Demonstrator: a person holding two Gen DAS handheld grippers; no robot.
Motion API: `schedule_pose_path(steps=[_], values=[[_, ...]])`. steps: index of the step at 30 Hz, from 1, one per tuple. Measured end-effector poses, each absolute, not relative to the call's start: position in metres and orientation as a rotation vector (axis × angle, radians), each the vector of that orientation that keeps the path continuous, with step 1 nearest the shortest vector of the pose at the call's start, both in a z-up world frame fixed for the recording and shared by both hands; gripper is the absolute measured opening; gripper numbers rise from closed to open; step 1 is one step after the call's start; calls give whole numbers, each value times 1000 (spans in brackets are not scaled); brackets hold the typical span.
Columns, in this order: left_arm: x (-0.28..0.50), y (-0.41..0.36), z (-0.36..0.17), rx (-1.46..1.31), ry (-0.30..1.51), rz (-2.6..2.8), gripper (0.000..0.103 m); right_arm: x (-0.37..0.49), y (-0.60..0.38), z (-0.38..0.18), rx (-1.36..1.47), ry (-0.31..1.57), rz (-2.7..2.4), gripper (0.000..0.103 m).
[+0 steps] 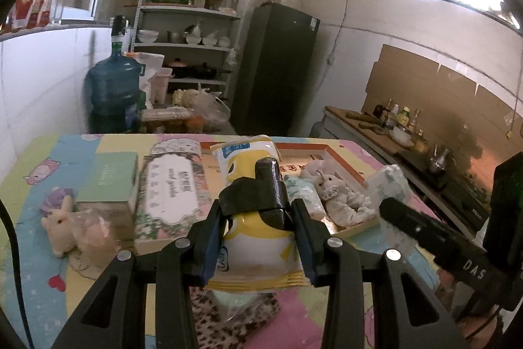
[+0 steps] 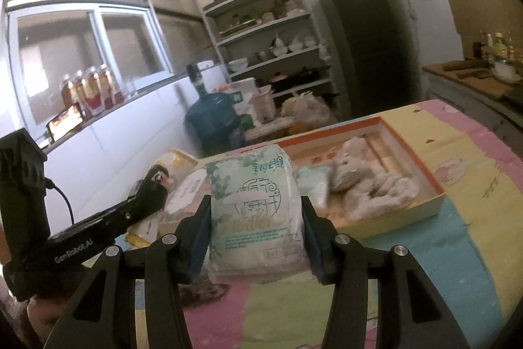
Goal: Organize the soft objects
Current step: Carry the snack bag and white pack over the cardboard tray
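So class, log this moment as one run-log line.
left claw: shut on yellow pouch | right claw: shut on tissue pack | tray: holds plush toy

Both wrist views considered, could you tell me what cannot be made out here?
- Left view: the yellow pouch's middle, hidden by the left gripper's fingertips.
- Right view: the tray's near-left contents, hidden by the tissue pack.
- Right view: the tissue pack's fine print, too small and blurred.
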State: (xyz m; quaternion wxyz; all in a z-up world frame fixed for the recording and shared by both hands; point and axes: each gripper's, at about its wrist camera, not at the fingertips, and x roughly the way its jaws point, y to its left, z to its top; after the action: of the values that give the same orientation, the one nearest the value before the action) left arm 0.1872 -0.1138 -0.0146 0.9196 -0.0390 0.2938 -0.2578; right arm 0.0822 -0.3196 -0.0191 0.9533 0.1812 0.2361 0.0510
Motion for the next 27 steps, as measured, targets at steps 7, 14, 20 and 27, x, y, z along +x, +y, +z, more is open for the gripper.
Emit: schedule_pose_path(steps=[7,14,20,27], values=[[203,-139,-23,-68,632,-529,41,92,-352,-17,365,458,56,52],[218,-158,-36,-64,675,-514,41,107,-379,-21,372,456,27,52],[230,-169,-48,-59,709,-500,41,123,-398,-30,384,473,17,53],[240,-174,-61,-54,754,-464,41,144,-410,-42,391,504,20,52]])
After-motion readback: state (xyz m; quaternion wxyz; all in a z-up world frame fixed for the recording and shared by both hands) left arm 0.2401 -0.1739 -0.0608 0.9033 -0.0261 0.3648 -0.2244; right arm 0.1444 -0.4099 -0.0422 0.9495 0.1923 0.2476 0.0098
